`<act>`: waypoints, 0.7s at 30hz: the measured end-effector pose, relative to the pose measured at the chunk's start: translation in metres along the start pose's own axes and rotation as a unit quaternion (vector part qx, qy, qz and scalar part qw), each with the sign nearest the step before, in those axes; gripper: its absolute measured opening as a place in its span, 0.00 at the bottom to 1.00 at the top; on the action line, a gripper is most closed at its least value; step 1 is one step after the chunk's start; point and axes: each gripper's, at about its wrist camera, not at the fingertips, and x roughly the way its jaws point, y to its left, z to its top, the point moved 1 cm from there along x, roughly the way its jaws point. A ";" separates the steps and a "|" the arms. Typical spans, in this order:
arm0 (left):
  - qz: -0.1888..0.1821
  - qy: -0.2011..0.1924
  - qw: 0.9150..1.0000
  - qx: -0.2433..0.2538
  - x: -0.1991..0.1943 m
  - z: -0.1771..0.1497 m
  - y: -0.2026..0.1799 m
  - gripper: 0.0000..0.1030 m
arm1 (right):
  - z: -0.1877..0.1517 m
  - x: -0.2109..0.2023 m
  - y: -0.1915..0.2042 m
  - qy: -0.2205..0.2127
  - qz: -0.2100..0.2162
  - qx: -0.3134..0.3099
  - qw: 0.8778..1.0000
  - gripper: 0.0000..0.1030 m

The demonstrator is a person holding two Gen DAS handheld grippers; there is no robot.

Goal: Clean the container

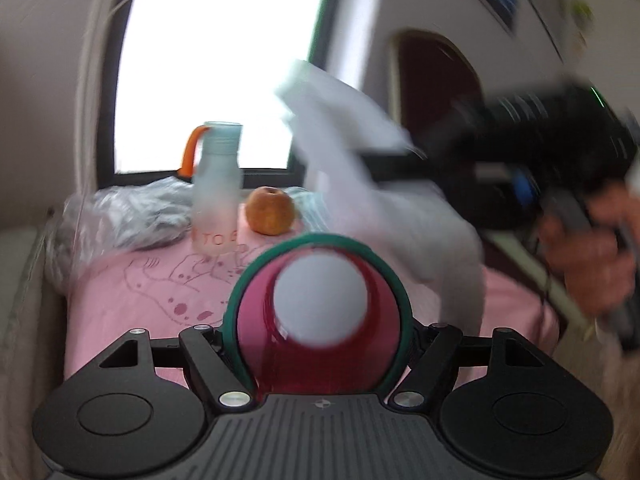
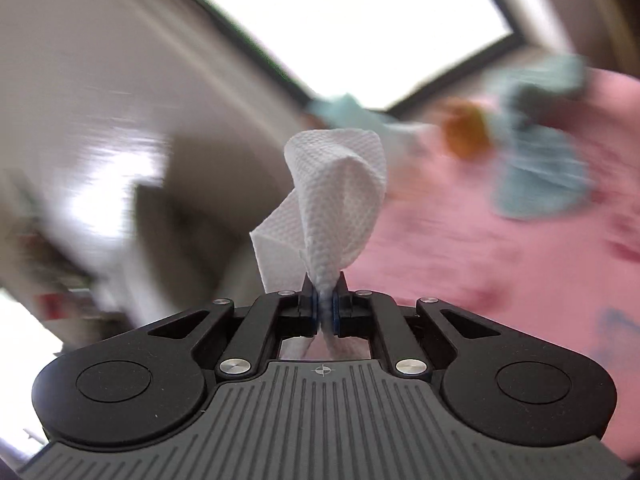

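A pink container (image 1: 320,320) with a green rim lies on its side between the fingers of the left gripper (image 1: 318,344), its open mouth facing away and its pale round base showing inside; the jaws are clamped on its walls, holding it over the near edge of a pink printed tablecloth (image 1: 152,292). Above and to the right, a white paper towel (image 1: 344,136) hangs blurred in the air, pinched by the right gripper (image 2: 324,312), whose jaws are closed tight on the towel's twisted end in the right wrist view. The person's right hand (image 1: 592,264) grips that tool's handle at the far right. Farther back on the table stand a frosted bottle (image 1: 218,184) with an orange handle, an apple (image 1: 270,210) just to its right, and a crumpled clear plastic bag (image 1: 128,212) to the left, all before a bright window (image 1: 216,64).
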 end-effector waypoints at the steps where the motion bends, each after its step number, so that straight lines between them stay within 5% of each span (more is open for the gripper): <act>1: 0.002 0.002 1.000 0.010 0.000 -0.001 -0.003 0.69 | 0.002 0.005 0.005 0.008 0.029 -0.001 1.000 0.08; 3: 0.006 0.007 1.000 0.029 0.001 -0.002 -0.009 0.69 | 0.002 0.021 0.011 0.040 0.036 -0.011 0.999 0.08; 7: 0.007 0.012 0.999 0.039 0.003 0.000 -0.011 0.69 | -0.005 0.057 0.004 0.090 -0.041 -0.034 0.994 0.08; 13: 0.009 0.007 0.999 0.045 0.010 0.013 -0.015 0.69 | -0.001 0.058 -0.036 0.050 -0.177 -0.011 0.983 0.08; 21: 0.028 0.012 0.999 0.036 0.044 0.041 -0.021 0.69 | -0.012 0.034 -0.072 0.099 -0.250 0.029 0.963 0.08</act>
